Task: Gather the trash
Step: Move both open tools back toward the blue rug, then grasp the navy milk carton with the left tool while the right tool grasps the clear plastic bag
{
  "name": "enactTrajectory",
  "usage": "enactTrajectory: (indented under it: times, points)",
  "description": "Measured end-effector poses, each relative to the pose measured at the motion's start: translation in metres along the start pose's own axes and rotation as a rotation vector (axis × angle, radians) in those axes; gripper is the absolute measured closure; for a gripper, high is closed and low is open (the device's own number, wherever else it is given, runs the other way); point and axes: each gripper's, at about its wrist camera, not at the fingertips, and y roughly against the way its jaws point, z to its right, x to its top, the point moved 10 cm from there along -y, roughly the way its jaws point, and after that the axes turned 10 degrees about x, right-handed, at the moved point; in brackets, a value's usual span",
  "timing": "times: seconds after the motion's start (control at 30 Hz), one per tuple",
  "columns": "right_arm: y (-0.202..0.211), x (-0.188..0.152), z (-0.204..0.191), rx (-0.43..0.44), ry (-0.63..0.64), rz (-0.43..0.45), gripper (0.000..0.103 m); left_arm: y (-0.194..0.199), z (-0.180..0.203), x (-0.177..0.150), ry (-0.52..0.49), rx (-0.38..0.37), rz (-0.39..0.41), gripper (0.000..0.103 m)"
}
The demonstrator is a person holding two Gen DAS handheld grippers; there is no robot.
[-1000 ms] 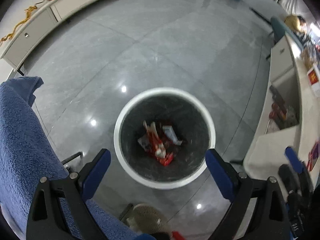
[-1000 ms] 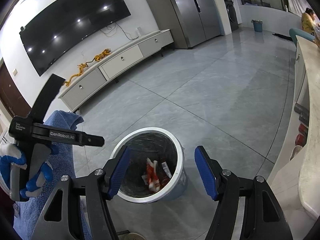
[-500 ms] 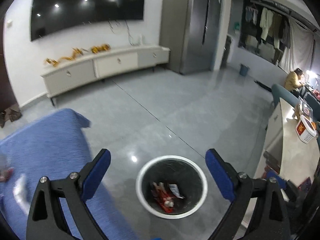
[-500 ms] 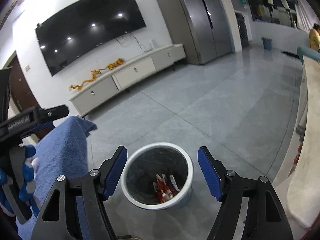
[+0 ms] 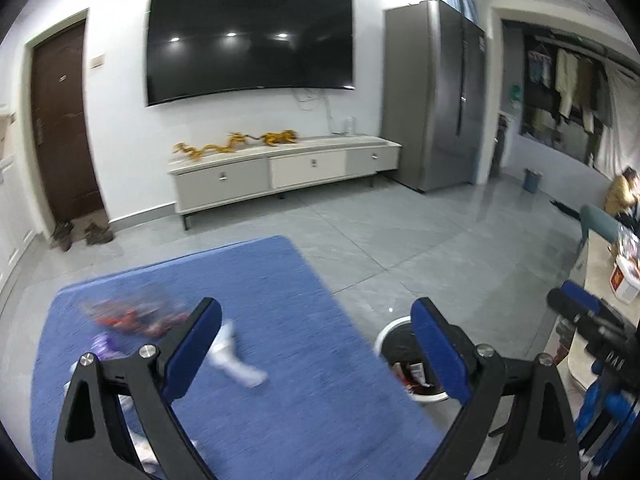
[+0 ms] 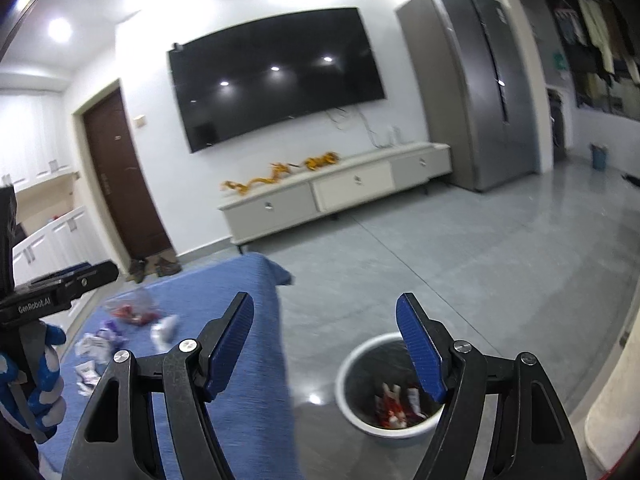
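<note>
Presently listed: left claw, jaws apart, empty, held above a blue cloth spread over a raised surface. Right claw, jaws apart, empty, over the cloth's edge and the floor. Trash: wrappers scattered on the cloth's far left part, blurred in the left view. White bin on the grey floor right of the cloth, with red and white wrappers inside.

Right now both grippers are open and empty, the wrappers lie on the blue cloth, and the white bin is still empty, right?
Not quite: the white bin already holds red and white wrappers, as the right wrist view shows. The rest stands: left gripper and right gripper are open and empty, and wrappers lie on the blue cloth.
</note>
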Motion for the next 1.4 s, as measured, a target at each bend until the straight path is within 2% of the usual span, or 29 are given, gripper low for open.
enactTrajectory:
  times: [0.2,0.37,0.43,0.5,0.6,0.7,0.83,0.9,1.13,1.2,1.27,1.37,1.4]
  points:
    - [0.007,0.009,-0.066,0.075,0.082,-0.001,0.030,0.029,-0.097,-0.035,0.075,0.070,0.002,0.007]
    - [-0.005,0.001,-0.108,0.147,0.116,-0.040,0.030,0.031,-0.179,-0.086,0.173,0.125,-0.084,0.008]
    - [-0.013,-0.005,-0.119,0.165,0.132,-0.065,0.030,0.027,-0.203,-0.108,0.208,0.138,-0.128,0.008]
    - [-0.024,-0.013,-0.132,0.182,0.151,-0.094,0.030,0.027,-0.216,-0.124,0.199,0.141,-0.135,0.008]
    - [-0.047,-0.028,-0.149,0.214,0.173,-0.146,0.030,0.027,-0.208,-0.146,0.160,0.103,-0.156,0.008]
    - [-0.063,-0.041,-0.158,0.230,0.183,-0.186,0.030,0.023,-0.185,-0.170,0.181,0.009,-0.215,0.008]
    - [-0.087,-0.061,-0.164,0.249,0.179,-0.239,0.030,0.004,-0.156,-0.200,0.333,-0.140,-0.336,0.008]
    - [-0.096,-0.069,-0.163,0.253,0.177,-0.260,0.030,-0.005,-0.147,-0.204,0.388,-0.179,-0.376,0.008]
    - [-0.111,-0.079,-0.154,0.258,0.161,-0.288,0.030,-0.037,-0.148,-0.198,0.624,-0.226,-0.460,0.008]
    - [-0.115,-0.082,-0.150,0.260,0.154,-0.295,0.030,-0.049,-0.151,-0.201,0.713,-0.215,-0.499,0.008]
    - [-0.120,-0.084,-0.148,0.263,0.151,-0.304,0.030,-0.056,-0.158,-0.200,0.791,-0.203,-0.503,0.008]
    - [-0.129,-0.089,-0.149,0.273,0.152,-0.319,0.030,-0.070,-0.166,-0.197,0.871,-0.162,-0.525,0.010]
    - [-0.134,-0.091,-0.150,0.279,0.152,-0.327,0.030,-0.072,-0.168,-0.196,0.878,-0.141,-0.532,0.014]
